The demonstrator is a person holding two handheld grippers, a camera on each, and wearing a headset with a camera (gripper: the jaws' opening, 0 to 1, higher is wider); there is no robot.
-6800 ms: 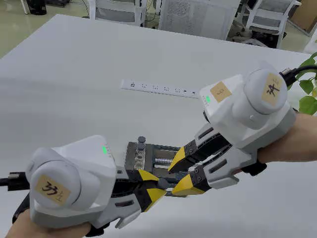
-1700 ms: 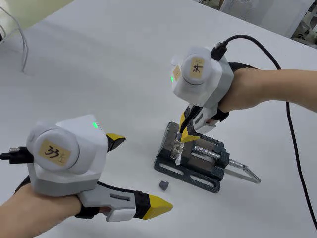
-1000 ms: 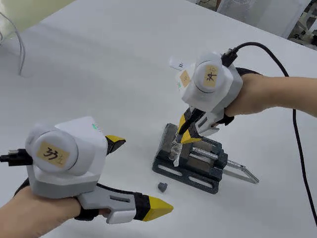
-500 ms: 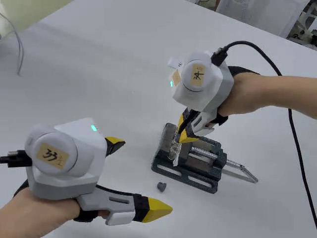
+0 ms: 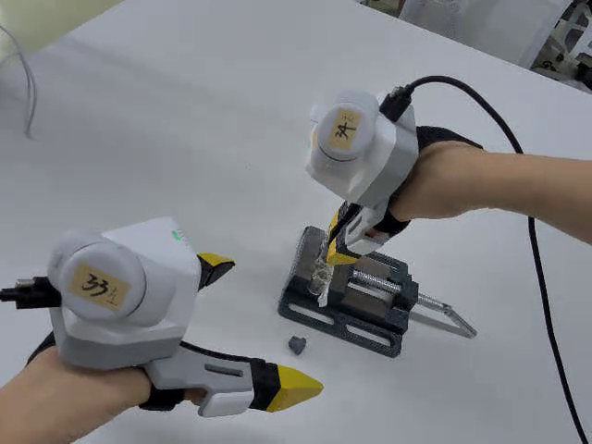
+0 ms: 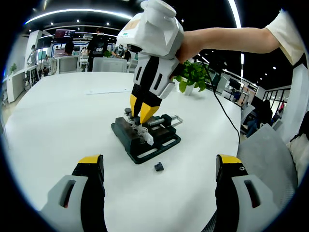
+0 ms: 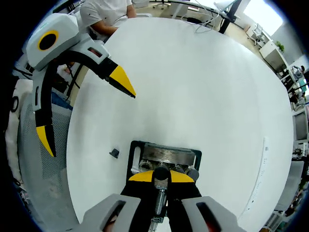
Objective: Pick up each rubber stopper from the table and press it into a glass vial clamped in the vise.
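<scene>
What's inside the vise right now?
Glass vials clamped in a row. The right gripper, shut on a stopper, covers the middle ones; a second stopper sits beside it, seemingly in a vial.

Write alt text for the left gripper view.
The right claw points down at glass vials clamped in a dark vise on a white table. A loose rubber stopper lies in front of the vise, beyond the wide-open jaws of the left claw.
</scene>
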